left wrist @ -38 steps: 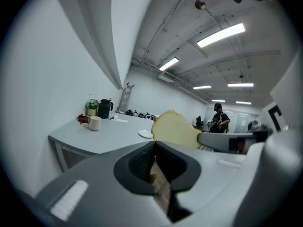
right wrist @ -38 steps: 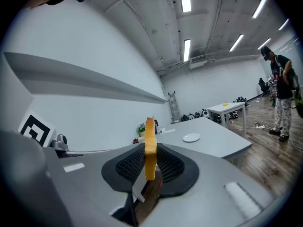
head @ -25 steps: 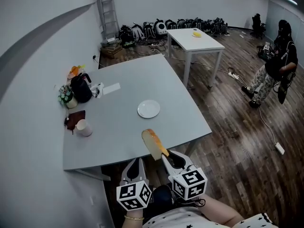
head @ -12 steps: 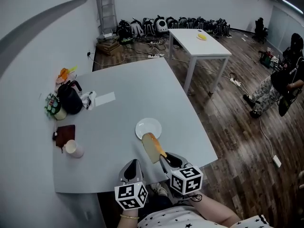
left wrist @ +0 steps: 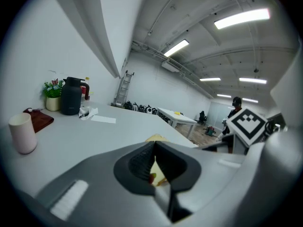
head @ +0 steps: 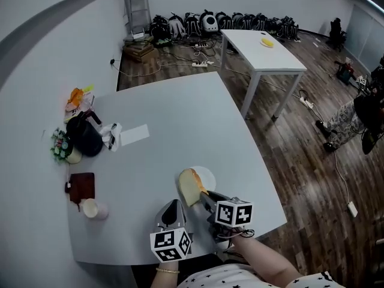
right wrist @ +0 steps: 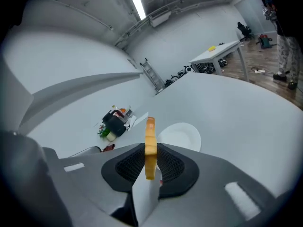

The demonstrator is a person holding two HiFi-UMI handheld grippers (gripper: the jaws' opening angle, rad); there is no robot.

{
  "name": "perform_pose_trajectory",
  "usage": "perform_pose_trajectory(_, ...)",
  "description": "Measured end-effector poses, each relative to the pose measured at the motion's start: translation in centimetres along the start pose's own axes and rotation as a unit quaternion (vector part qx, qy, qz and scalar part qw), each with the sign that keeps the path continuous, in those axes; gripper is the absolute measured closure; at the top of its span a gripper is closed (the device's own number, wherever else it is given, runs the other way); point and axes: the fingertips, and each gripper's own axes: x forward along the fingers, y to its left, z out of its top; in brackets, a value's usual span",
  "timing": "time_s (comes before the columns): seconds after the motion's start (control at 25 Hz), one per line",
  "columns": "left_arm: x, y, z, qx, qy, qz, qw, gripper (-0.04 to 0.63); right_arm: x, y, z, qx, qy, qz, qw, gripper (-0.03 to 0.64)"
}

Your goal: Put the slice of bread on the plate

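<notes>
A slice of bread (head: 190,186) with a golden crust stands on edge between the jaws of my right gripper (head: 203,199), which is shut on its lower end. It hangs over the near edge of a small white plate (head: 207,174) on the grey table (head: 174,113). In the right gripper view the bread (right wrist: 150,143) rises from the gripper (right wrist: 150,170), with the plate (right wrist: 181,135) just beyond and a little to the right. My left gripper (head: 173,210) is beside it on the left, shut and holding nothing. In the left gripper view the gripper (left wrist: 154,150) hides most of the bread (left wrist: 156,138).
At the table's left edge are a black kettle (head: 84,138), a small plant (head: 59,146), a sheet of paper (head: 134,134), a brown pad (head: 80,186) and a pale cup (head: 91,209). A second white table (head: 264,48) stands farther back. A person (head: 365,110) is at the right.
Both grippers have moved forward and down over the table. The bread, earlier short of the table's near edge, now hangs over the near side of the plate.
</notes>
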Motion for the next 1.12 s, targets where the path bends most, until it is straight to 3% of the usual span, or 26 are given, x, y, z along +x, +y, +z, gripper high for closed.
perform_pose_trajectory(0.32, 3.5, 0.5, -0.2, -0.009, 0.021, -0.007, 0.9997, 0.588, 1.5, -3.5, 0.7, -0.016, 0.017, -0.035, 0.999, 0.525)
perform_pose_trajectory(0.56, 4.7, -0.3, -0.7, -0.007, 0.033, -0.022, 0.9992, 0.588, 1.5, -5.4, 0.4, -0.071, 0.023, -0.087, 0.993, 0.507)
perform_pose_trajectory(0.68, 4.8, -0.3, -0.8, -0.007, 0.035, -0.024, 0.9991, 0.588, 1.5, -6.4, 0.4, -0.127, 0.023, -0.132, 0.983, 0.498)
perform_pose_trajectory(0.84, 4.5, -0.1, -0.5, -0.006, 0.032, -0.022, 0.9992, 0.588, 0.8, -7.1, 1.0, -0.207, 0.012, -0.199, 0.958, 0.536)
perform_pose_trajectory(1.0, 3.8, 0.1, 0.0, -0.008, 0.023, -0.019, 0.9995, 0.588, 0.1, -4.9, 1.9, -0.204, -0.02, -0.166, 0.965, 0.54)
perform_pose_trajectory(1.12, 3.1, -0.2, 0.6, -0.007, 0.015, -0.02, 0.9997, 0.588, -1.3, -2.2, 3.4, -0.202, -0.056, -0.134, 0.969, 0.591)
